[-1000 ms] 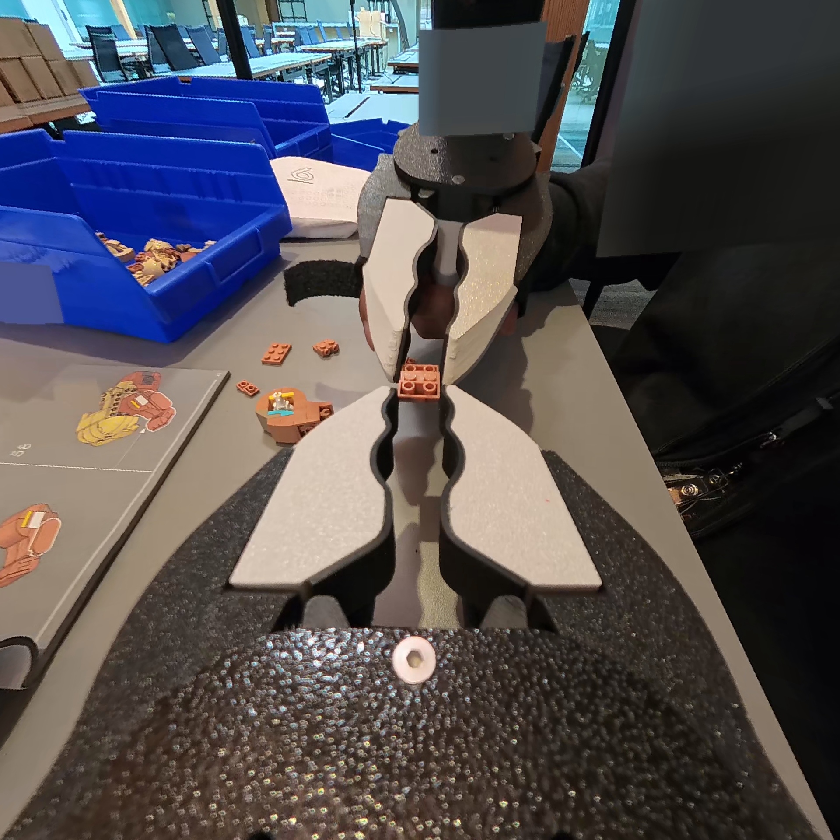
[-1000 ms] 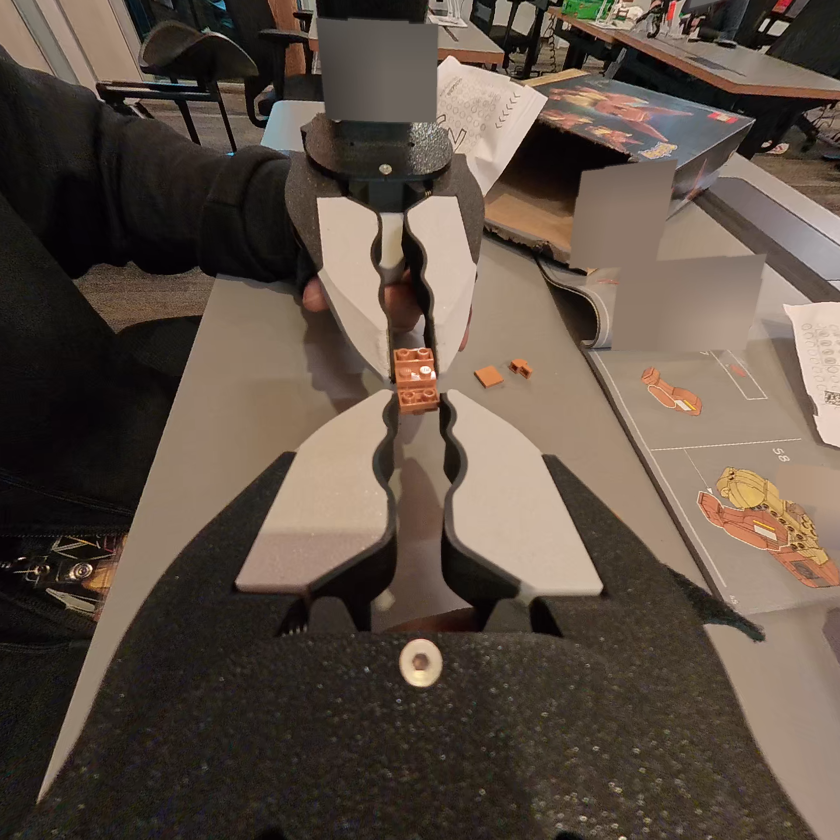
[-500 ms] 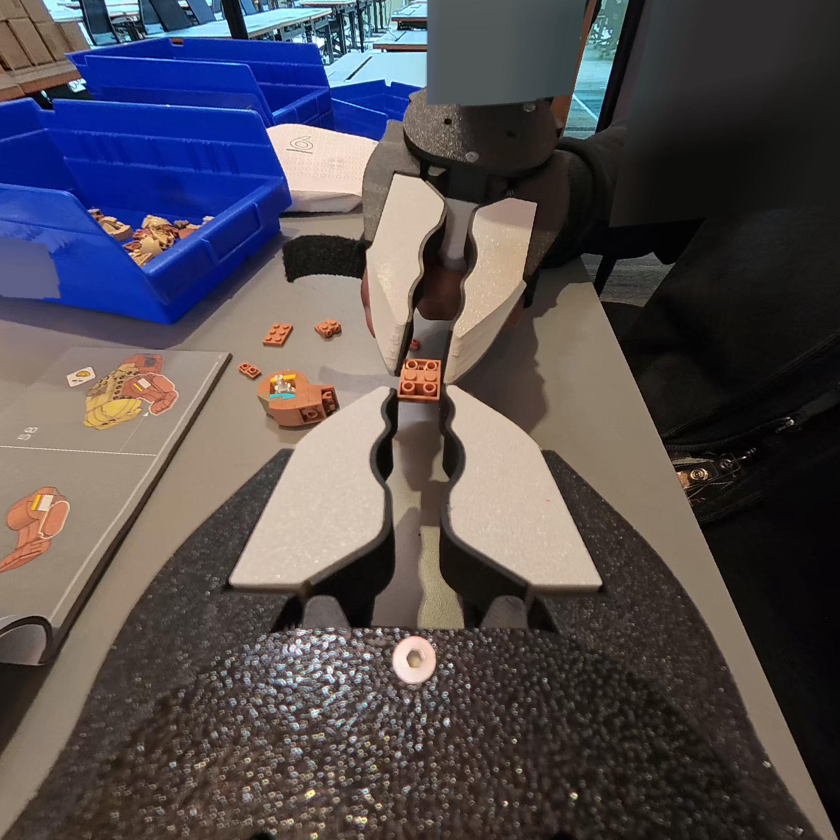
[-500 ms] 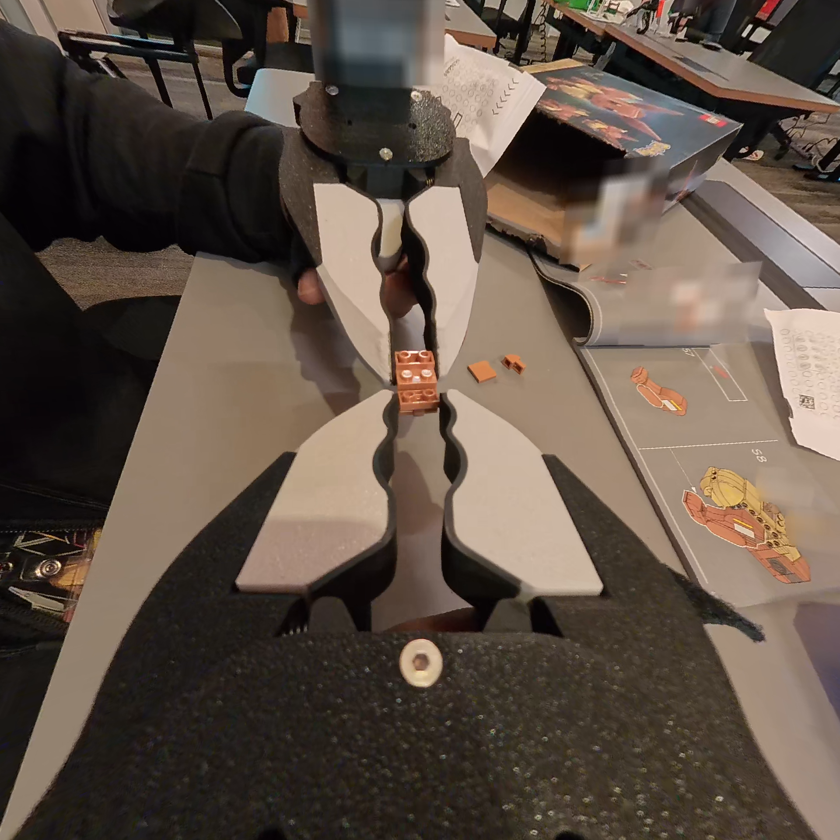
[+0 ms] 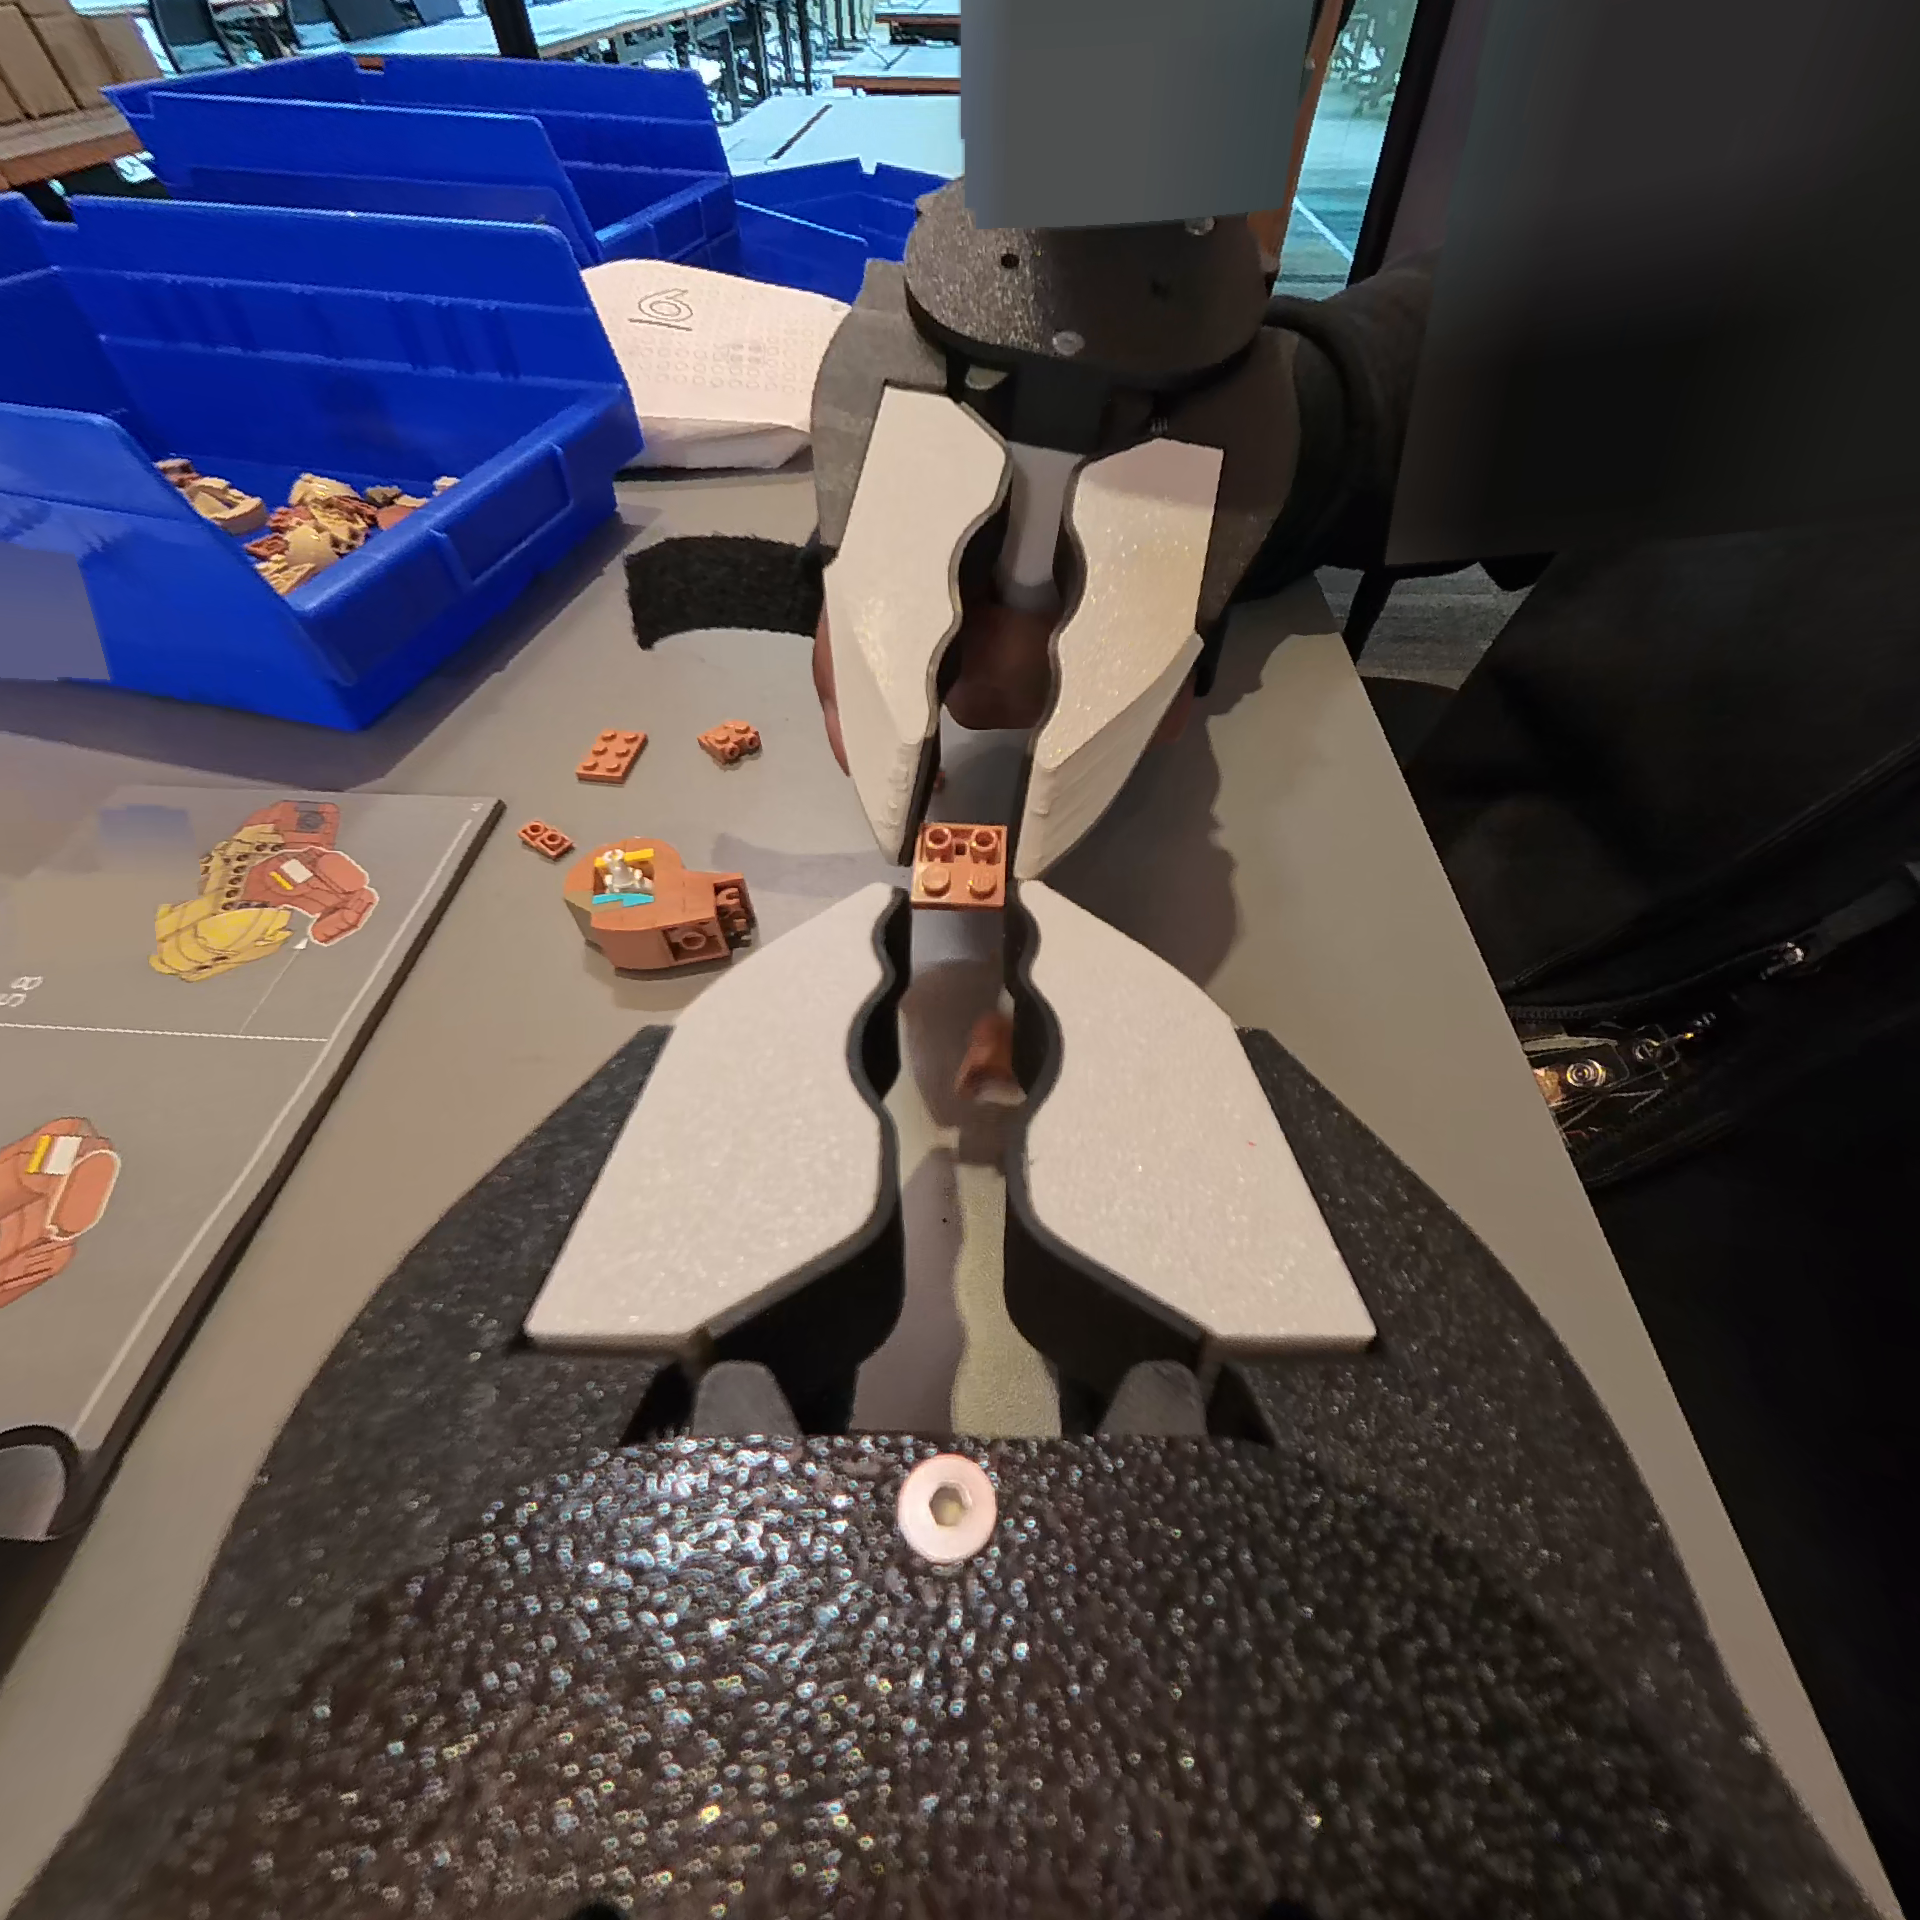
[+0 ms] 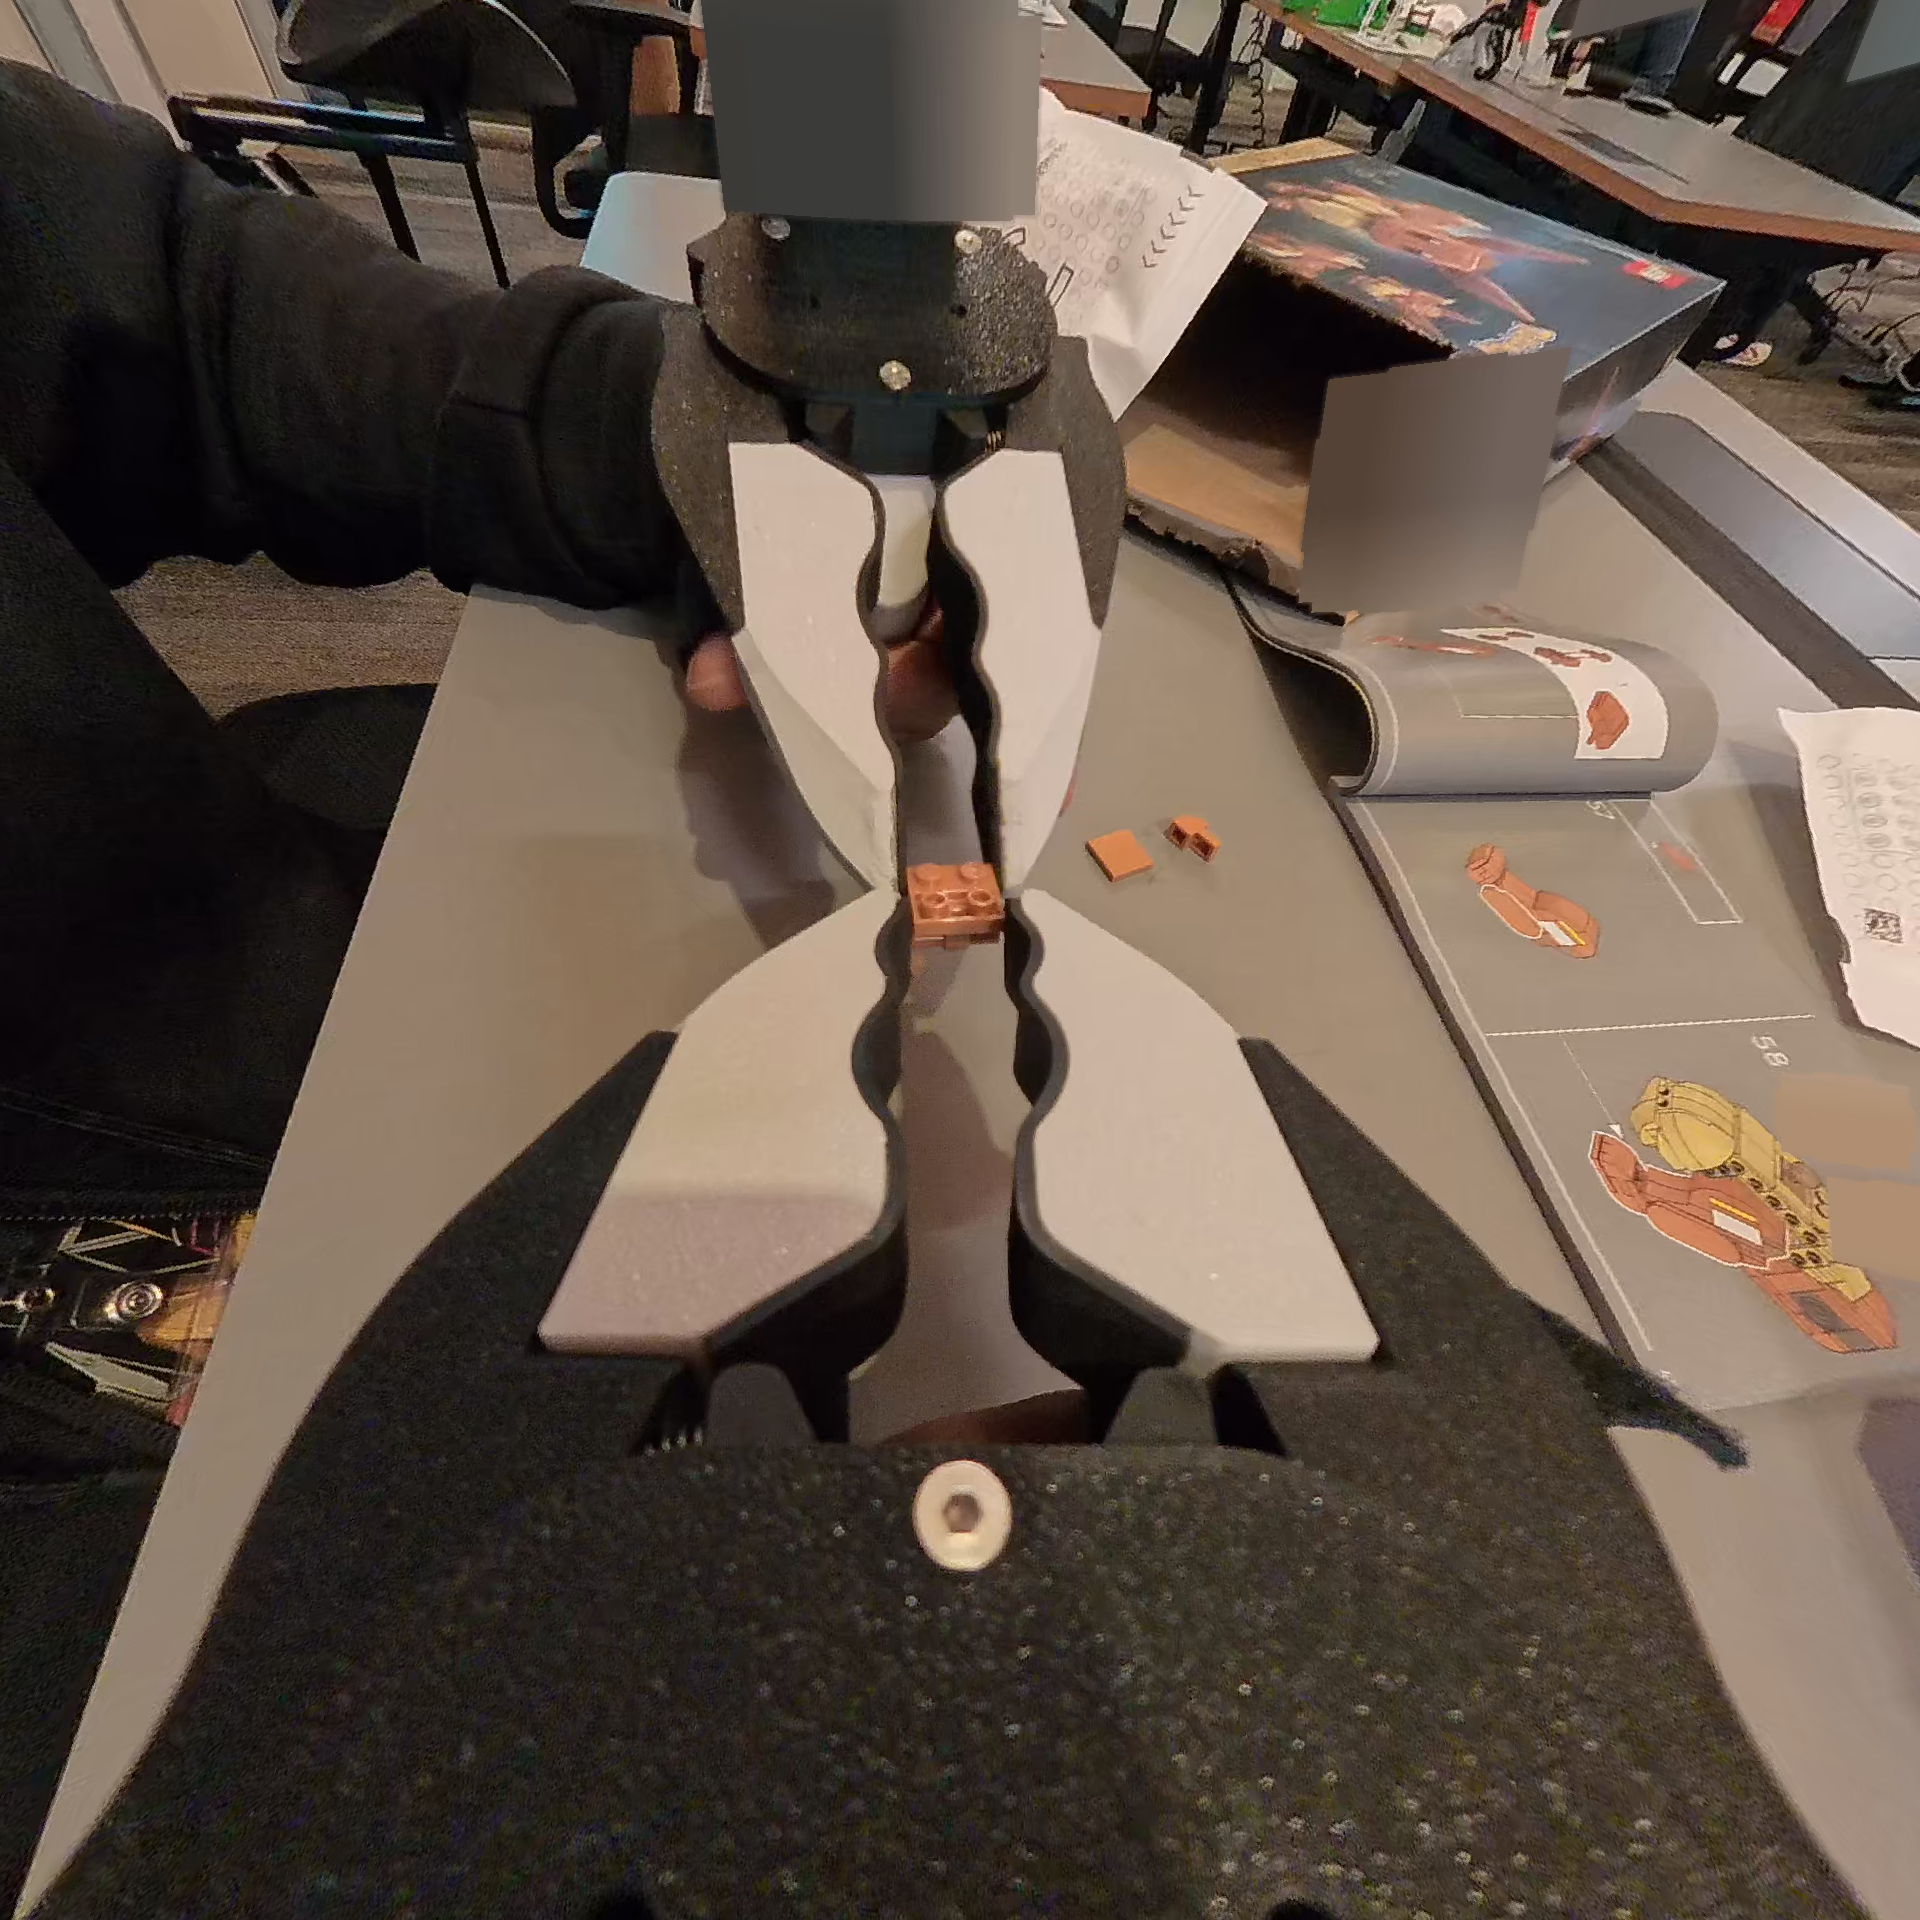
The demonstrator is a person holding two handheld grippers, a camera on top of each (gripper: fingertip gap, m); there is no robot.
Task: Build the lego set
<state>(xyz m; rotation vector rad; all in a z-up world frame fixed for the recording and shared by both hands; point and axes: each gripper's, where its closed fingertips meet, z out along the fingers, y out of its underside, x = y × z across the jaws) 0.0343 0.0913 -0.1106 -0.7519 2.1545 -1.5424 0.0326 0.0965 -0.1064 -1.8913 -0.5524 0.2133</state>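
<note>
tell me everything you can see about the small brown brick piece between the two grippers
The brick piece is small, reddish brown, glossy plastic: studded pieces joined, with round studs and hollow tubes showing. It hangs above the grey table, touching nothing else. The left gripper and right gripper meet tip to tip, each with its fingertips against the piece's sides.

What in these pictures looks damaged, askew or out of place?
The cardboard box at the far side of the table has a ragged, torn opening. The instruction booklet has its pages curled over rather than flat. A few loose brown bricks lie scattered on the table. Nothing else stands out.
</note>
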